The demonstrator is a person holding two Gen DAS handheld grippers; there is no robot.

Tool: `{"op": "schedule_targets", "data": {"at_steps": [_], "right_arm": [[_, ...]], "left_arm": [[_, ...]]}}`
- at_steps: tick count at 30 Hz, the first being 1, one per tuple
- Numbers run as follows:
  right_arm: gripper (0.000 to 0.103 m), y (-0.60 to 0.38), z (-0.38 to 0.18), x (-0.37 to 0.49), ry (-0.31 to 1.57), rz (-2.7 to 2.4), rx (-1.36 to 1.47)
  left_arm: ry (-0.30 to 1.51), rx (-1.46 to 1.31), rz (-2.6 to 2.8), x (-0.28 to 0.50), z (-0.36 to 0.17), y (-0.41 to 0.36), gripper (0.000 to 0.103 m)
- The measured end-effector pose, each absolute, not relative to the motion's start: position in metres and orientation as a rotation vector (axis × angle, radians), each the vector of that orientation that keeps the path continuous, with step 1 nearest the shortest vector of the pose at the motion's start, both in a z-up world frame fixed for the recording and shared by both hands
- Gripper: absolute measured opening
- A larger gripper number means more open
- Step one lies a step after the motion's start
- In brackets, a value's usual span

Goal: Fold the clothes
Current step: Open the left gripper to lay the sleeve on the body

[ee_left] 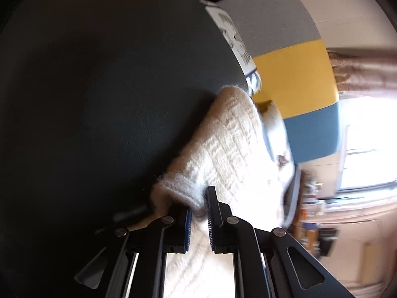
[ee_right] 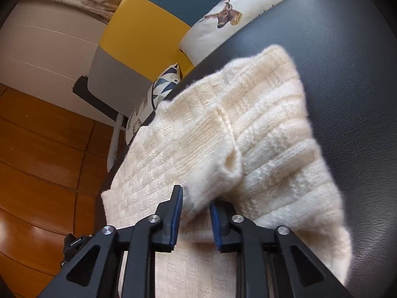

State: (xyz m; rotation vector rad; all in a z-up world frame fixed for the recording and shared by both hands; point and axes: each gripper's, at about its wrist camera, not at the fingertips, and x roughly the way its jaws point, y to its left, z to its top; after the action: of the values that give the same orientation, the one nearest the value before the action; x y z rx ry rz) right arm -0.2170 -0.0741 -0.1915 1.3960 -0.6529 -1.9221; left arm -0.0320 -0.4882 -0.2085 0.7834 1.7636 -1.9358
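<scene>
Sweater: cream knitted sweater (ee_right: pixel 248 134), lying partly folded on the dark leather-look worktop (ee_right: pixel 347 49); one edge hangs over the worktop's rim toward the wooden floor (ee_right: pixel 44 149).
Left gripper: left gripper (ee_left: pixel 199 207), jaws nearly together, pinching the fuzzy ribbed hem of the sweater (ee_left: pixel 223 144) between the blue pads.
Right gripper: right gripper (ee_right: pixel 196 204), jaws slightly apart around a raised fold of the knit; whether the pads press on it cannot be told.
Background, left wrist view: sofa back in grey, yellow and blue bands (ee_left: pixel 292 74) beyond the worktop; bright window (ee_left: pixel 367 144) at far right.
Background, right wrist view: deer-print cushion (ee_right: pixel 223 17) just behind the worktop's edge.
</scene>
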Motion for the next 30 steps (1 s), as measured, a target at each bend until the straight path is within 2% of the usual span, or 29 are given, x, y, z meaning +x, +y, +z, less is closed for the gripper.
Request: {"op": "schedule_targets", "data": {"at_steps": [7,9,15,19,22,25,28,30], "right_arm": [[0.025,-0.065,-0.163,-0.198,-0.517,-2.017,1.333],[0.025,-0.068,-0.155,-0.191,-0.469,-2.025,1.314],[0.025,-0.110,-0.145,-0.178,-0.339,-1.997,1.275],[0.025,-0.134,-0.144,-0.177,-0.339,-1.965,1.264],[0.025,-0.146,-0.145,-0.183,-0.351,-1.952,1.268],[0.025,-0.159,-0.157,-0.189,-0.288,-1.960,1.322],[0.021,-0.161,-0.179,-0.191,-0.264,-1.963,1.391],[0.018,-0.156,-0.182,-0.192,-0.299,-1.959,1.382]], "left_arm": [[1.948,0.683,-1.924,-0.019,-0.206,-0.510,0.018],[2.007,0.659,-1.915,-0.021,-0.205,-0.508,0.025],[2.161,0.616,-1.848,-0.004,-0.200,-0.477,0.032],[2.141,0.622,-1.783,-0.003,-0.214,-0.477,0.032],[2.057,0.596,-1.728,0.000,-0.218,-0.488,0.032],[2.063,0.533,-1.709,-0.012,-0.220,-0.493,0.032],[1.910,0.503,-1.787,-0.008,-0.205,-0.493,0.031],[1.890,0.499,-1.793,-0.007,-0.204,-0.494,0.030]]}}
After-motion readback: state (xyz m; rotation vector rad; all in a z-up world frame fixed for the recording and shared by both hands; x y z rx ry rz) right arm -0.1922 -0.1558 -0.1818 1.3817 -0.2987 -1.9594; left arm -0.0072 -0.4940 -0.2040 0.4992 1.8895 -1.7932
